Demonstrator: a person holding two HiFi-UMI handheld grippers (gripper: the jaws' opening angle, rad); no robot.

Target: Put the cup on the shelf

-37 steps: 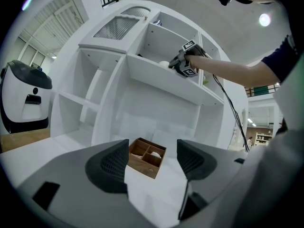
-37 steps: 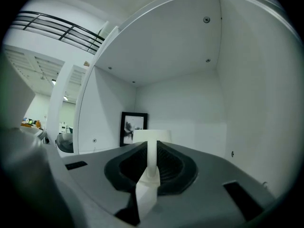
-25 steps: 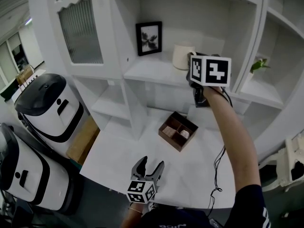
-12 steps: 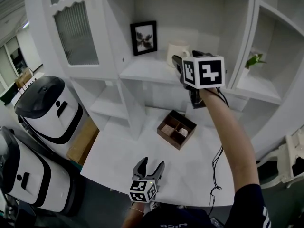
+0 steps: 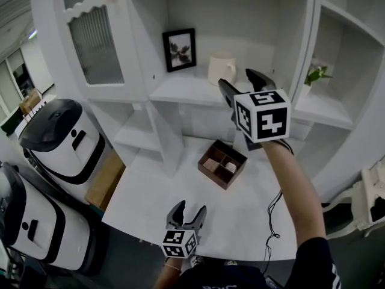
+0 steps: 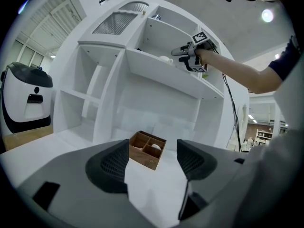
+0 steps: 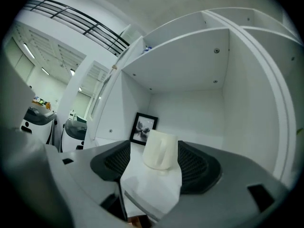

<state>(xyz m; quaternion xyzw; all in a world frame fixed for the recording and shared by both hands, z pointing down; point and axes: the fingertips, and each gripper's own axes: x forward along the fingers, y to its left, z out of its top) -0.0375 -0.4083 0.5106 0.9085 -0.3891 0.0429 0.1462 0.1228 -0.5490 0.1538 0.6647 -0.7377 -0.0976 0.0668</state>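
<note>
1. Right gripper view: my right gripper (image 7: 154,175) has its jaws spread wide with nothing clamped. The white cup (image 7: 160,149) shows in the gap between them, upright on the shelf (image 7: 142,184) with its handle turned toward the camera.
2. In the head view the cup (image 5: 221,69) stands just beyond the tips of the right gripper (image 5: 240,84), on the middle shelf (image 5: 186,89) of the white cabinet. (Whether a pad brushes it, I cannot tell.)
3. A black picture frame (image 5: 179,49) leans at the back of the same shelf, to the left of the cup and apart from it.
4. A small green plant (image 5: 316,75) sits in the next compartment to the right.
5. My left gripper (image 5: 190,212) hangs low over the near edge of the white table (image 5: 150,191), jaws apart and empty.
6. In the left gripper view a compartmented wooden box (image 6: 147,149) lies on the table, well ahead of the left gripper's jaws.
</note>
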